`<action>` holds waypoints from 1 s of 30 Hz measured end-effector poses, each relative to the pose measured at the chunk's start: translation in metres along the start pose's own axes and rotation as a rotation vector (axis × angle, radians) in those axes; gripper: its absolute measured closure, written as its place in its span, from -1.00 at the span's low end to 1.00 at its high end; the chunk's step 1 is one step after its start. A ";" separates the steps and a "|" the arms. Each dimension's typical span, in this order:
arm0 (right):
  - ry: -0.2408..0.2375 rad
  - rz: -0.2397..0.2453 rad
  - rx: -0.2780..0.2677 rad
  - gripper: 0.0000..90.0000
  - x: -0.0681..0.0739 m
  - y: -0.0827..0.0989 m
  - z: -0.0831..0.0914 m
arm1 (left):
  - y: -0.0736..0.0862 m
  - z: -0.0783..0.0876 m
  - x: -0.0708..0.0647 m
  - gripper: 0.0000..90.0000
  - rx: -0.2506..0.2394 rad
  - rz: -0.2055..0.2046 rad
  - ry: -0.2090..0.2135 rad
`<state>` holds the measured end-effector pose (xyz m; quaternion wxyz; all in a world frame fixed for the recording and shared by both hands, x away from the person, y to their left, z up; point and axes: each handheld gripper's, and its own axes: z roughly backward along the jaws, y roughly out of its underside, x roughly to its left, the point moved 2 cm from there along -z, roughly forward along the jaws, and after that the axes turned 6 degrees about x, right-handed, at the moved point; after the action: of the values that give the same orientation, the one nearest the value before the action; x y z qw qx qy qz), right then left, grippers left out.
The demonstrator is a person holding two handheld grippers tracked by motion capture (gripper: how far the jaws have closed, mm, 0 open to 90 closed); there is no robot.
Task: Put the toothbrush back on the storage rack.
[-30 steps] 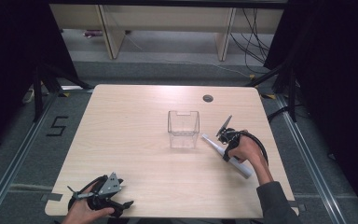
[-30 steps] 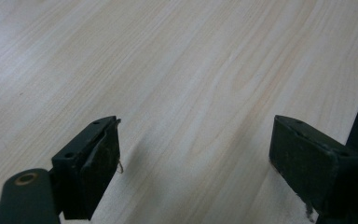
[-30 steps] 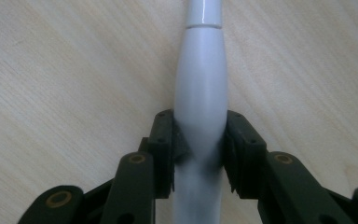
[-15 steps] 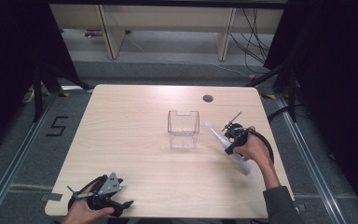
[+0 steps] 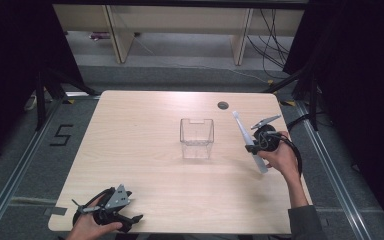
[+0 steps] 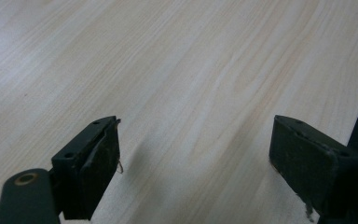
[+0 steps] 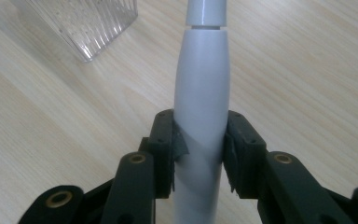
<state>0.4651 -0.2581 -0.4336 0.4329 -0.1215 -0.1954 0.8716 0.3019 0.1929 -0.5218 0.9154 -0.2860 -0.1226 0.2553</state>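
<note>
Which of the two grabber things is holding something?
The right hand-held gripper: its jaws pinch a long white stick-shaped tool beside the clear box. The left hand-held gripper is open, holding nothing.

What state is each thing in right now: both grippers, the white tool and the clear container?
Right gripper: shut on the white handle, held above the table.
White handle: clamped, tilted, tip pointing up and away.
Clear container: upright on the table, open-topped, looks empty.
Left gripper: open, nothing between its jaws, low over the table.
</note>
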 end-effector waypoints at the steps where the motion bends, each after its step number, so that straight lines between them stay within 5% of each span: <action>1: 0.001 0.002 -0.016 0.49 0.000 -0.001 0.001 | 0.000 0.000 0.000 -0.65 -0.003 0.000 0.000; 2: 0.002 0.010 -0.067 0.49 -0.001 -0.001 -0.001 | 0.000 0.000 0.000 -0.65 -0.001 -0.002 0.000; 9: 0.021 -0.001 -0.134 0.49 -0.004 -0.004 0.006 | -0.001 0.001 0.000 -0.65 0.004 -0.006 0.001; 10: 0.036 0.009 -0.188 0.49 -0.006 -0.006 0.006 | -0.001 0.001 0.000 -0.65 0.006 -0.007 0.001; 11: 0.012 -0.012 -0.176 0.49 -0.005 -0.006 0.009 | -0.001 0.001 0.000 -0.65 0.005 -0.004 0.004; 14: 0.065 0.003 -0.238 0.49 -0.005 -0.009 0.012 | -0.001 0.001 0.000 -0.65 0.009 -0.009 0.000; 21: 0.054 0.000 -0.314 0.49 -0.004 -0.014 0.010 | -0.001 0.001 0.000 -0.65 0.005 -0.001 0.004; 26: 0.000 -0.053 -0.346 0.49 0.001 -0.018 0.009 | -0.001 0.001 -0.001 -0.65 0.004 0.005 0.007; 30: 0.004 -0.023 -0.382 0.49 0.002 -0.025 0.009 | -0.001 0.001 0.000 -0.65 -0.008 0.002 -0.003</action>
<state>0.4776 -0.2448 -0.4148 0.4123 -0.2011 -0.3580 0.8132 0.3019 0.1929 -0.5204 0.9139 -0.2893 -0.1247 0.2559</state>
